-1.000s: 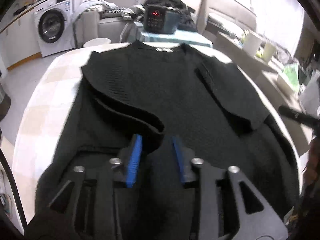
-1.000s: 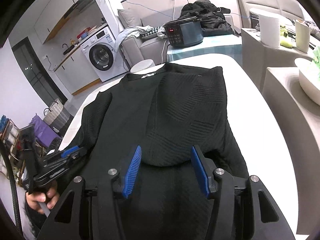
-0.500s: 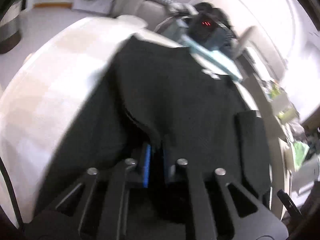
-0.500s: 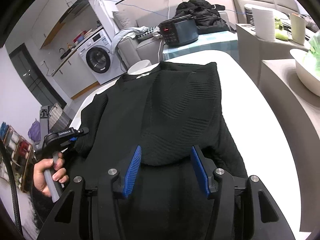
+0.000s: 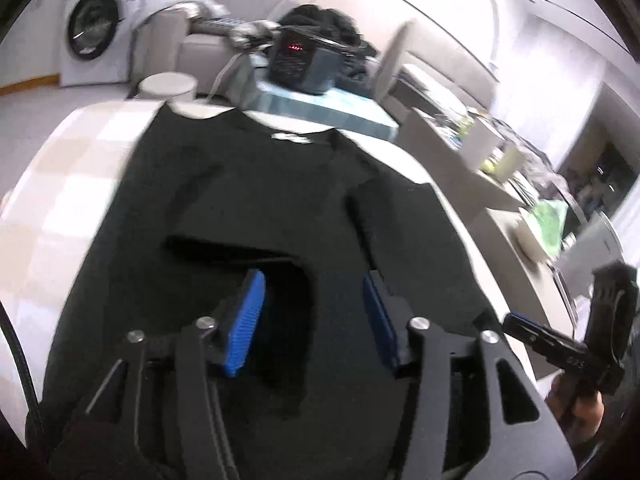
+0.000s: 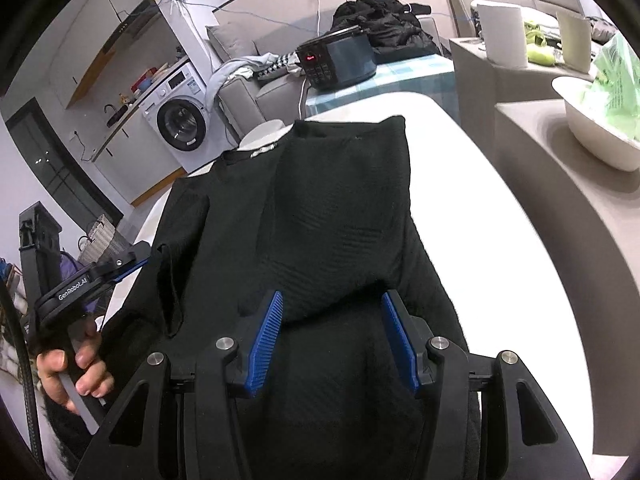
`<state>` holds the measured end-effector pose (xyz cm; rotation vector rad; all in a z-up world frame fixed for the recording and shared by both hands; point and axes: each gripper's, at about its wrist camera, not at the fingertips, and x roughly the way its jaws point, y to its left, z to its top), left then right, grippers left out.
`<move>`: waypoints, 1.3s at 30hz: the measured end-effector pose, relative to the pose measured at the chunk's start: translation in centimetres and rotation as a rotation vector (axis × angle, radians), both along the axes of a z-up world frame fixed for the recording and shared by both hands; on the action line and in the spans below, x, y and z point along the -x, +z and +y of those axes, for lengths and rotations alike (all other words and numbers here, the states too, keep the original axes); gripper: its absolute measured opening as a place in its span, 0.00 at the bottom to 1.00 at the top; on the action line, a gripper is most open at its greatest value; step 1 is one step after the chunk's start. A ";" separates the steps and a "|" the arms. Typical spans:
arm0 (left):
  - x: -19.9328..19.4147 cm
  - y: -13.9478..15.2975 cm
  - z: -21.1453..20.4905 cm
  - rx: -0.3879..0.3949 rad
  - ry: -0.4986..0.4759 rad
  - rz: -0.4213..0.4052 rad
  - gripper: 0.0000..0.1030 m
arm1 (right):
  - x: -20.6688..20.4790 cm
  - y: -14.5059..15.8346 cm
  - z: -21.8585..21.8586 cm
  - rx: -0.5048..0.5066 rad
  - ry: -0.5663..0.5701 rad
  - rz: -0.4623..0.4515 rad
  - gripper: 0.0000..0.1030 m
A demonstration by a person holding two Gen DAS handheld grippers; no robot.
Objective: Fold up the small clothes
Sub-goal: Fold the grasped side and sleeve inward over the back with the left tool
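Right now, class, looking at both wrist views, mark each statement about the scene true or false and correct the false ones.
1. A black knitted sweater lies on the white table. True.
2. The left gripper is shut tight. False: its blue pads stand apart, having just opened.
3. The dark cooker shows a red display. True.
4. The white washing machine door hangs open. False: it is closed.
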<state>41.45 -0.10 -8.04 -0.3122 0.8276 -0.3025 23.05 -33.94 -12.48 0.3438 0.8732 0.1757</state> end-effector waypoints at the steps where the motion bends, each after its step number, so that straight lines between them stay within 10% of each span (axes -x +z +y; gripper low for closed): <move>1: -0.1 -0.4 0.8 0.022 0.019 0.019 0.47 | 0.1 0.0 0.0 -0.001 0.003 -0.002 0.51; 8: -2.5 -2.6 3.0 0.099 0.134 0.092 0.50 | 0.1 -0.4 0.3 -0.005 0.016 0.004 0.51; 11: -3.9 -1.4 0.2 0.169 0.004 0.047 0.50 | 0.1 -0.5 0.4 0.000 0.013 0.011 0.51; 16: -2.1 0.2 -2.6 0.067 -0.125 -0.022 0.51 | 0.4 -0.2 -0.2 0.005 -0.002 0.007 0.51; 29: -5.1 -3.7 2.7 0.113 0.104 0.117 0.51 | 0.7 -1.0 -0.8 -0.013 -0.009 0.019 0.51; 39: -4.9 -1.8 -7.1 0.122 -0.224 0.105 0.54 | 1.1 -0.9 -2.2 -0.012 -0.070 0.019 0.51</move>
